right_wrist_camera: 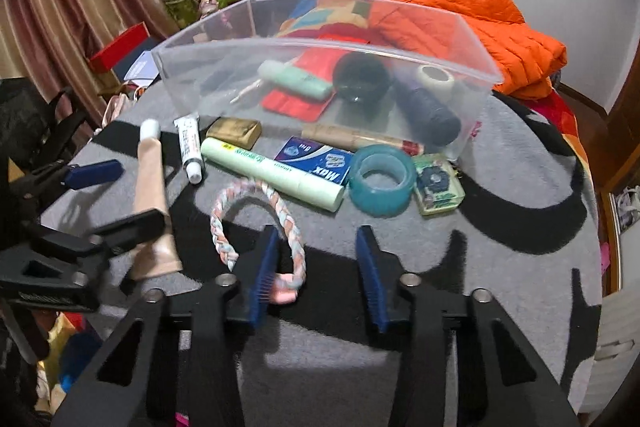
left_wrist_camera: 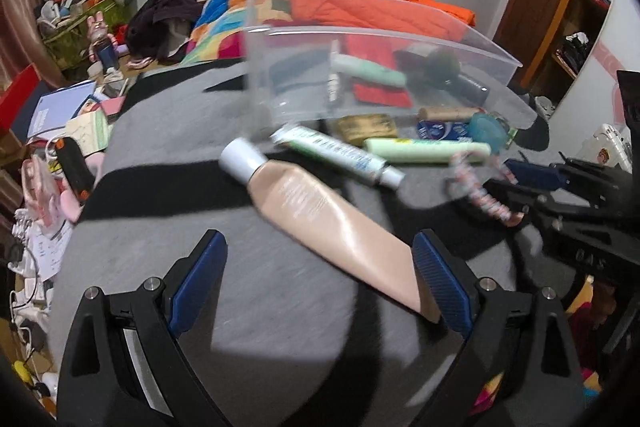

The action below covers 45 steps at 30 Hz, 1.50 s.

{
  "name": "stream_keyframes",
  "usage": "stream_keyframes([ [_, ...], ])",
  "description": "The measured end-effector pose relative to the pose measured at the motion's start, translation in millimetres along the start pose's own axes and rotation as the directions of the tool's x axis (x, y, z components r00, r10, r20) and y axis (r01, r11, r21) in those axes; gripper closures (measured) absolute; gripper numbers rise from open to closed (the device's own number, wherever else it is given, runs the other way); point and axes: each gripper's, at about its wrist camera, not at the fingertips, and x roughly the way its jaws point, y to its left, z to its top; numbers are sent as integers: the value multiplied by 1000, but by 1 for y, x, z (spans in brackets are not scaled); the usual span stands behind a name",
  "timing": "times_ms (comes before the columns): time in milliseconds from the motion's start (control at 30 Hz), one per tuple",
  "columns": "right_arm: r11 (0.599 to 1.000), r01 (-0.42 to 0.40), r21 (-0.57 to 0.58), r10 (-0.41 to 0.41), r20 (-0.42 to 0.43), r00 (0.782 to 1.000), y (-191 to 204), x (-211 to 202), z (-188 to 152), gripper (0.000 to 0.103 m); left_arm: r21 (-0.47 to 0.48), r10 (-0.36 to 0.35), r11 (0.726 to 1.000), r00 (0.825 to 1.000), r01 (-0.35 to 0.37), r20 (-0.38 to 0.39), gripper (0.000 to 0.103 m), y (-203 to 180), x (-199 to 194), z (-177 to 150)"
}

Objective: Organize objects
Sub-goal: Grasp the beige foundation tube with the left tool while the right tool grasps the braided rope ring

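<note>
The left hand-held gripper [left_wrist_camera: 320,283] reaches low and forward over the grey-and-black surface [left_wrist_camera: 248,299], its blue pads wide apart and clamped on nothing; the beige tube [left_wrist_camera: 320,211] lies slantwise between them, white cap pointing away, its crimped tail just beside the right-hand pad, though whether they touch I cannot tell; beyond it lie a white-and-green tube [left_wrist_camera: 340,155] and a pale green tube [left_wrist_camera: 428,149], and past those stands the clear plastic bin [left_wrist_camera: 280,99], which holds a mint tube, a red cloth and dark things; further right, the right hand-held gripper [right_wrist_camera: 318,267] also points low toward the bin, jaws open and holding nothing; the braided pink-and-white loop [right_wrist_camera: 256,227] lies partly between the fingers, its pink end against the left pad; ahead of it lie a blue box [right_wrist_camera: 320,159], a teal tape roll [right_wrist_camera: 380,179] and a small green case [right_wrist_camera: 436,183], side by side in front of the bin.
</note>
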Motion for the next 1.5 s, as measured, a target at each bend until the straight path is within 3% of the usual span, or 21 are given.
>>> stream_keyframes([
  [200,1000,8,-25,-8,14,1000,4,-1,-1,87,-39,20,999,999,-21,-26,8,21,-14,-9],
  [600,1000,15,-17,-15,26,1000,1,-3,-3,94,-75,51,996,998,-54,-39,8,20,20,29],
  [667,1000,18,-9,-18,28,999,-1,-4,-4,94,-64,69,995,997,-71,-28,12,18,25,33],
  [867,1000,26,6,-26,39,999,-5,-9,-3,94,-25,108,994,994,-108,7,43,15,26,34],
  [933,1000,25,12,-26,46,999,-6,-11,-1,94,-17,106,994,994,-106,14,61,14,25,35],
  [1000,1000,23,16,-24,55,998,-6,-13,0,95,-23,83,996,996,-83,11,69,15,24,35],
  [1267,999,24,29,-27,111,993,-8,-32,7,95,-12,61,998,997,-60,52,70,6,2,25],
  [1500,999,9,48,-16,159,987,-11,-49,17,96,-20,27,1000,989,-25,149,70,-1,-36,37],
])
